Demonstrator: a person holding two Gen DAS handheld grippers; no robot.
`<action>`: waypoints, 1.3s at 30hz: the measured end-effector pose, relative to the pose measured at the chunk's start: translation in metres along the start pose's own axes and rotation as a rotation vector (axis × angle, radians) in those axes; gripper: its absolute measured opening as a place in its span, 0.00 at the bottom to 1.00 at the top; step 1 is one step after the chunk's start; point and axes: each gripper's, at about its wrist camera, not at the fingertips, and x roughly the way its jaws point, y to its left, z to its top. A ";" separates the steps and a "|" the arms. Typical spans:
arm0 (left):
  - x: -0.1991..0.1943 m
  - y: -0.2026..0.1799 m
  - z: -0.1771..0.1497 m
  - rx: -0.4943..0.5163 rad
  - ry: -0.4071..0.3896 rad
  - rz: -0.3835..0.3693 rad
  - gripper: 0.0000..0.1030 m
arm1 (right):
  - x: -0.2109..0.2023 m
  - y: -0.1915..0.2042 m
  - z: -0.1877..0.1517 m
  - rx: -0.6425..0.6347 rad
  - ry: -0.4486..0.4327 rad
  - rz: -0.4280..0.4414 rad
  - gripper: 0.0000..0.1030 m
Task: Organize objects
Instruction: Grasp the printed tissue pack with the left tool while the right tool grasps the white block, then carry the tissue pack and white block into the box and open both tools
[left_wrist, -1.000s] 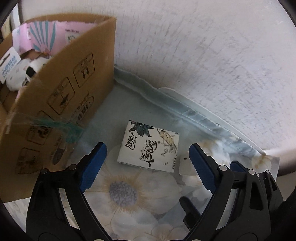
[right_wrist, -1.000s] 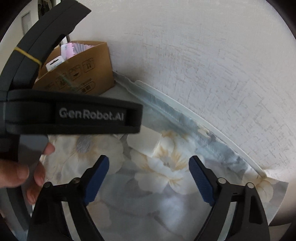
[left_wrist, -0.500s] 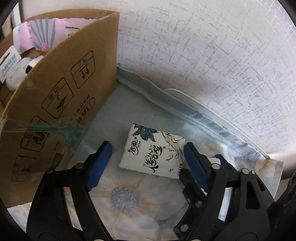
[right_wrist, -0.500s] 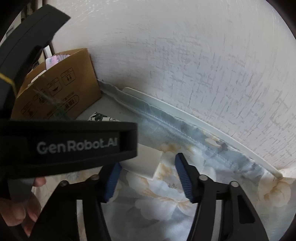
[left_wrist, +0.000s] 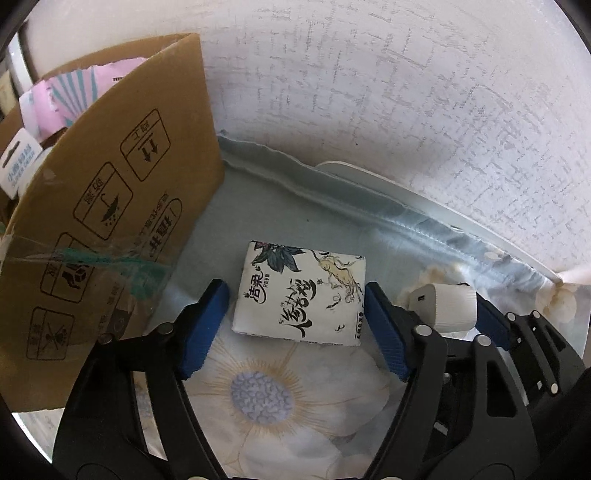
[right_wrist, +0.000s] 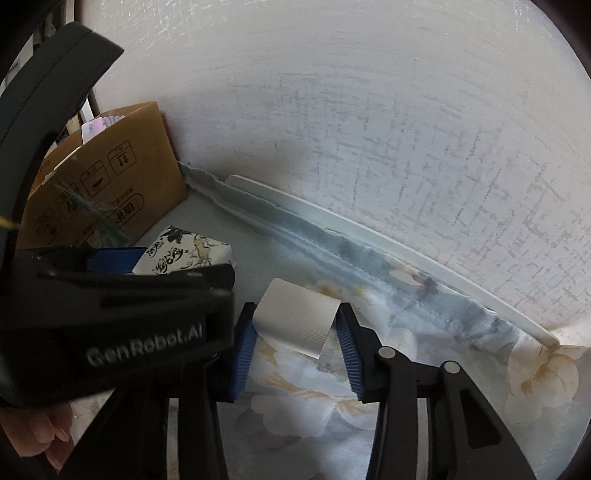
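A white tissue pack (left_wrist: 301, 293) with black calligraphy and a flower print lies flat on the floral cloth; it also shows in the right wrist view (right_wrist: 184, 254). My left gripper (left_wrist: 295, 306) is open, its blue pads on either side of the pack with small gaps. A white ribbed charger block (right_wrist: 297, 321) lies to the right of the pack and shows in the left wrist view (left_wrist: 441, 306) too. My right gripper (right_wrist: 295, 332) brackets the charger, pads close to or touching its sides.
An open cardboard box (left_wrist: 99, 236) with pink and white packets stands at the left against the textured wall (left_wrist: 406, 92). A white board edge (right_wrist: 369, 229) runs along the wall's base. The left gripper body (right_wrist: 110, 314) fills the right view's left.
Both grippers moved forward and down. The left jaws now straddle the tissue pack and have narrowed. The right jaws have narrowed around the charger block.
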 end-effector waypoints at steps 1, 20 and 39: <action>-0.002 -0.002 0.000 0.009 -0.007 -0.010 0.58 | -0.001 -0.001 0.000 0.000 -0.002 0.000 0.38; -0.077 -0.032 0.028 0.061 -0.085 -0.197 0.58 | -0.057 -0.021 0.005 0.032 -0.039 -0.051 0.38; -0.194 0.126 0.128 0.128 -0.229 -0.229 0.58 | -0.155 0.001 0.098 0.040 -0.109 -0.038 0.38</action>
